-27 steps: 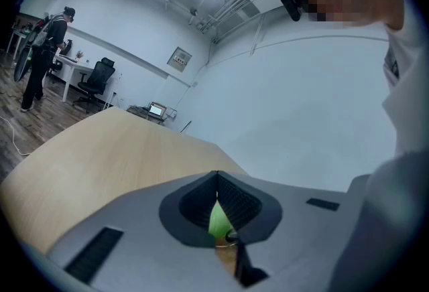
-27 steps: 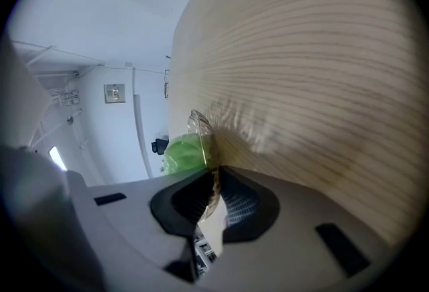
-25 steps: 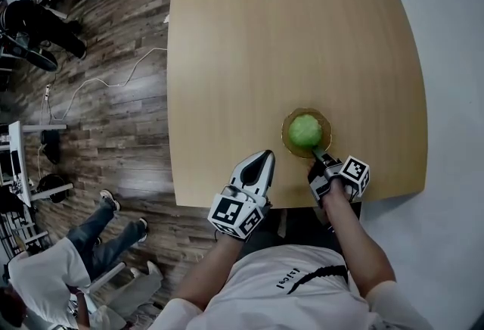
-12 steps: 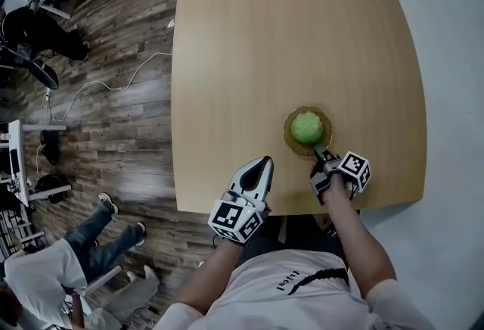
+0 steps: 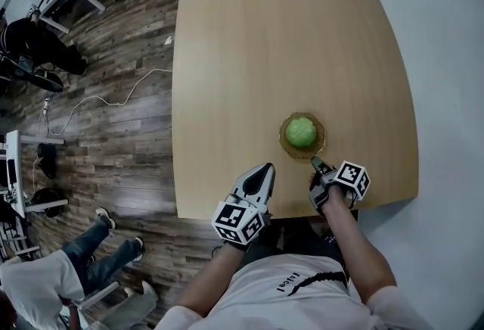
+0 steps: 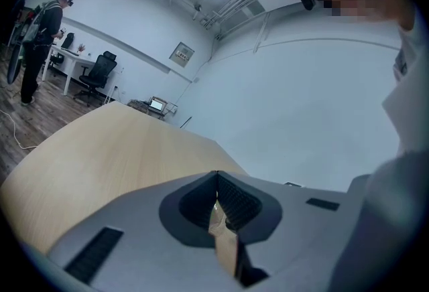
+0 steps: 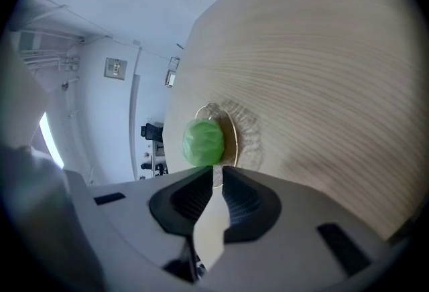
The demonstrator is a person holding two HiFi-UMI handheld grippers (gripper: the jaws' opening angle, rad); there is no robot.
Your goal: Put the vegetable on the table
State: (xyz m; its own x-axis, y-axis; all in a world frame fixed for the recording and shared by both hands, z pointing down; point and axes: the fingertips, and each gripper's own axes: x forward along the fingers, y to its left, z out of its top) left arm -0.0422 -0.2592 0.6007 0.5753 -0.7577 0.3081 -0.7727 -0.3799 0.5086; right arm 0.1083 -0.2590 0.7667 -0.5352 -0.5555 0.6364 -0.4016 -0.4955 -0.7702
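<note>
Since the round green vegetable [image 5: 302, 132] sits on the glass plate [image 5: 283, 138] straight ahead of your right gripper [image 5: 315, 163], whose empty jaws are closing just short of that plate, use it, not the clenched left gripper [image 5: 265, 167] farther left of the plate.

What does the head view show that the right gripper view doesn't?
Only the head view: the left hand-held gripper at the table's near edge, the dark wooden floor, and another person at lower left.
Only the right gripper view: a look along the jaws of the right hand-held gripper, which are closing, with a narrow gap and nothing between them; also a framed sign on the white wall.
Both: the green vegetable sitting in a glass dish on the wooden table.
</note>
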